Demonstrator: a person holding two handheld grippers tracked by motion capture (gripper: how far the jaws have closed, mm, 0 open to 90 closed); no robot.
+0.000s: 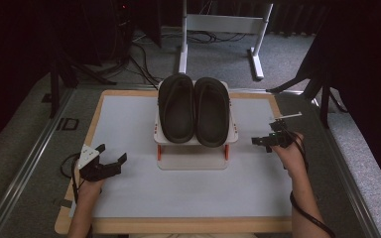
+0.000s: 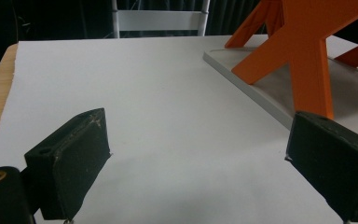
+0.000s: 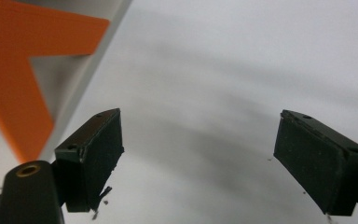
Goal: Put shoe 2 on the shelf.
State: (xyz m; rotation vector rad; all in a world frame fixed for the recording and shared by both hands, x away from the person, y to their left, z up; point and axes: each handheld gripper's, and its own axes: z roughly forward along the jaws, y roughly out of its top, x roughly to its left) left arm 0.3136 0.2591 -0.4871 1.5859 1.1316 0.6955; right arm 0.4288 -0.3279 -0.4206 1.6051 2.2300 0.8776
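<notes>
Two black slippers (image 1: 194, 109) lie side by side on the top shelf of a small white rack (image 1: 193, 162) with orange legs (image 2: 307, 70), at the table's middle back. My left gripper (image 1: 112, 152) hovers over the white table at front left of the rack, jaws open and empty. In its own view the left gripper (image 2: 196, 158) has bare white surface between its pads, the rack's base to the right. My right gripper (image 1: 264, 143) sits just right of the rack, open and empty. The right gripper (image 3: 198, 154) looks down on white table, an orange leg (image 3: 14, 88) at left.
The white table top (image 1: 188, 193) has a wooden rim (image 1: 178, 225) along the front and sides. A white metal frame (image 1: 218, 25) stands on the grey floor behind the table, with cables beside it. Dark curtains close both sides.
</notes>
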